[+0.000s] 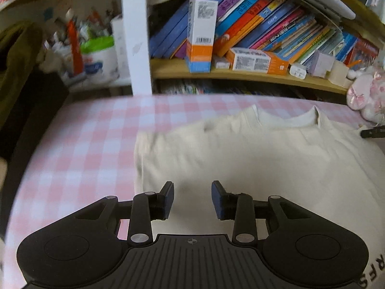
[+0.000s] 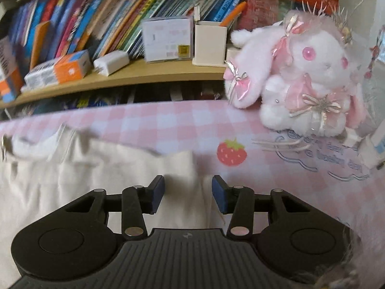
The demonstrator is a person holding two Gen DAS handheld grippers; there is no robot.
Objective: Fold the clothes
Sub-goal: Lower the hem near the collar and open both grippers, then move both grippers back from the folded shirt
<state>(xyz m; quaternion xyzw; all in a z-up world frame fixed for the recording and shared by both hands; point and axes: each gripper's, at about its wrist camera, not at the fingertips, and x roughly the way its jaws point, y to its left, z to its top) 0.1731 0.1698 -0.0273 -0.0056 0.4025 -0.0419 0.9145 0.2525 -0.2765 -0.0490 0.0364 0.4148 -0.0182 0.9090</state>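
A cream sweatshirt (image 1: 252, 149) lies flat on the pink checked cloth (image 1: 79, 144), collar toward the bookshelf. My left gripper (image 1: 192, 200) hovers open over its left part, nothing between the blue pads. In the right wrist view the same sweatshirt (image 2: 96, 168) fills the lower left, its right edge running under my right gripper (image 2: 188, 193). That gripper is open too, with the garment's edge lying below the gap between its fingers. The tip of the right gripper (image 1: 373, 131) shows at the far right edge of the left view.
A wooden bookshelf (image 1: 240, 73) with leaning books and small boxes runs along the far side. A white and pink plush rabbit (image 2: 305, 72) sits on the cloth at the right. A white post (image 1: 137, 36) and cluttered bags stand at back left. A strawberry print (image 2: 231, 153) marks the cloth.
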